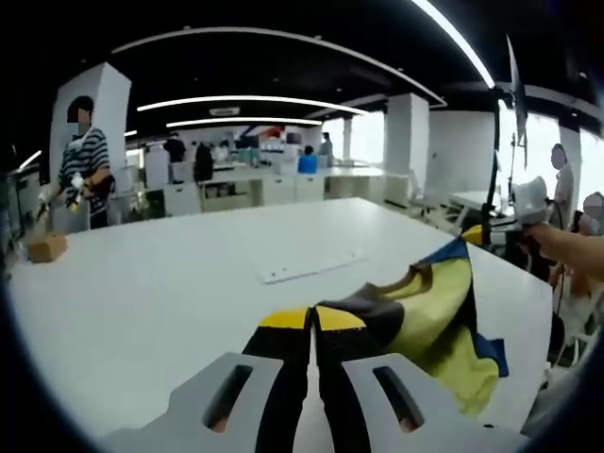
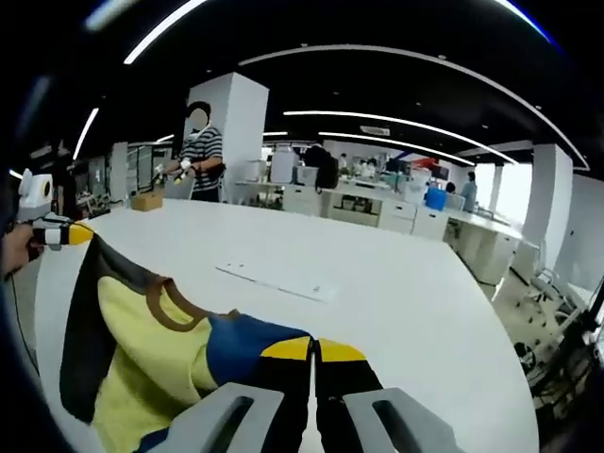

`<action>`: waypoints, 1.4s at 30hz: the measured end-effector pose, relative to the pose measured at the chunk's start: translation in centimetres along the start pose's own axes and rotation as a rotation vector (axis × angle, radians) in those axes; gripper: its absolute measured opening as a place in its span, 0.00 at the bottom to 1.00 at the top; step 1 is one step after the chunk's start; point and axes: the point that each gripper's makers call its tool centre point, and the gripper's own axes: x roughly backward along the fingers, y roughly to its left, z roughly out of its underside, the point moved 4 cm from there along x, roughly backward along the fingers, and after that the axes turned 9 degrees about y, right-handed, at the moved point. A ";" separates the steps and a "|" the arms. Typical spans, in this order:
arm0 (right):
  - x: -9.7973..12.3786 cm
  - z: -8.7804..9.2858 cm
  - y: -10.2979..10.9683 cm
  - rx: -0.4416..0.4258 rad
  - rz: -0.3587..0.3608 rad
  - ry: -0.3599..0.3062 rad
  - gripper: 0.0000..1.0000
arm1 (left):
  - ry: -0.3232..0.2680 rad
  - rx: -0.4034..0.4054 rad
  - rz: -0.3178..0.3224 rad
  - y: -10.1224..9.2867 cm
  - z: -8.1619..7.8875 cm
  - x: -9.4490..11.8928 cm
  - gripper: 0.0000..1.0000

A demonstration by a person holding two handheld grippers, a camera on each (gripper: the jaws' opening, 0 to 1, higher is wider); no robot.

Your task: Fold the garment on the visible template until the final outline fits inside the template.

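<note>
The garment [image 1: 434,311] is held stretched above the bench [image 1: 170,293], each gripper [image 1: 311,321] [image 2: 313,351] clamped on it; it should be lowered squarely onto the template [image 2: 278,280] mid-bench.

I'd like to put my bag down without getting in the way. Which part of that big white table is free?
Most of the white table is bare: the wide stretch between the cardboard box at one edge and the flat white template mid-table, and the far side beyond the template. It is crowded near the grippers, where the yellow, blue and black garment hangs over the edge.
</note>
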 end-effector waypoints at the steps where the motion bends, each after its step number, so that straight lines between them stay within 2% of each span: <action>1: -0.3 0.0 0.0 0.004 0.004 0.001 0.00 | 0.007 -0.003 -0.008 0.2 0.1 -0.4 0.00; 6: -2.4 -0.2 -0.2 -0.004 0.019 0.012 0.00 | 0.042 -0.031 -0.040 1.3 0.4 -3.0 0.00; 7: -2.9 -0.2 -0.3 0.001 0.012 0.013 0.00 | 0.055 -0.040 -0.066 1.7 0.5 -3.5 0.00; 8: -3.4 -0.2 -0.3 0.001 0.002 0.015 0.00 | 0.060 -0.046 -0.065 1.8 0.5 -3.8 0.00; 13: -5.4 0.8 -0.9 -0.027 0.003 0.074 0.00 | 0.072 -0.063 -0.075 2.5 0.7 -5.8 0.00; 15: -6.3 1.6 -1.1 -0.004 0.020 0.124 0.00 | 0.070 -0.021 -0.080 3.0 0.8 -6.5 0.00; 16: -6.6 1.8 -1.1 0.005 0.017 0.135 0.00 | 0.074 -0.025 -0.082 3.1 0.9 -6.8 0.00; 19: -7.4 2.2 -1.0 0.022 0.015 0.155 0.00 | 0.122 -0.055 -0.116 3.9 1.8 -8.0 0.00; 22: -8.5 3.0 -0.8 0.029 0.000 0.196 0.00 | 0.133 -0.055 -0.126 4.2 2.3 -8.6 0.00; 24: -9.1 3.8 -0.9 0.061 0.007 0.241 0.00 | 0.143 -0.035 -0.114 4.5 2.8 -9.3 0.00; 27: -9.9 5.0 -0.8 0.074 0.008 0.306 0.00 | 0.195 -0.092 -0.123 4.8 3.8 -10.3 0.00; 29: -10.7 5.5 -1.0 0.135 0.012 0.330 0.00 | 0.227 -0.069 -0.106 4.9 4.6 -11.0 0.00; 33: -11.2 6.0 -1.0 0.122 0.015 0.350 0.00 | 0.266 -0.053 -0.107 5.4 5.8 -11.8 0.00; 38: -11.4 6.1 -1.0 0.166 0.002 0.359 0.00 | 0.310 -0.059 -0.115 5.6 6.7 -12.4 0.00; 42: -11.6 6.5 -1.6 0.117 -0.002 0.376 0.00 | 0.325 -0.082 -0.111 5.6 7.0 -12.6 0.00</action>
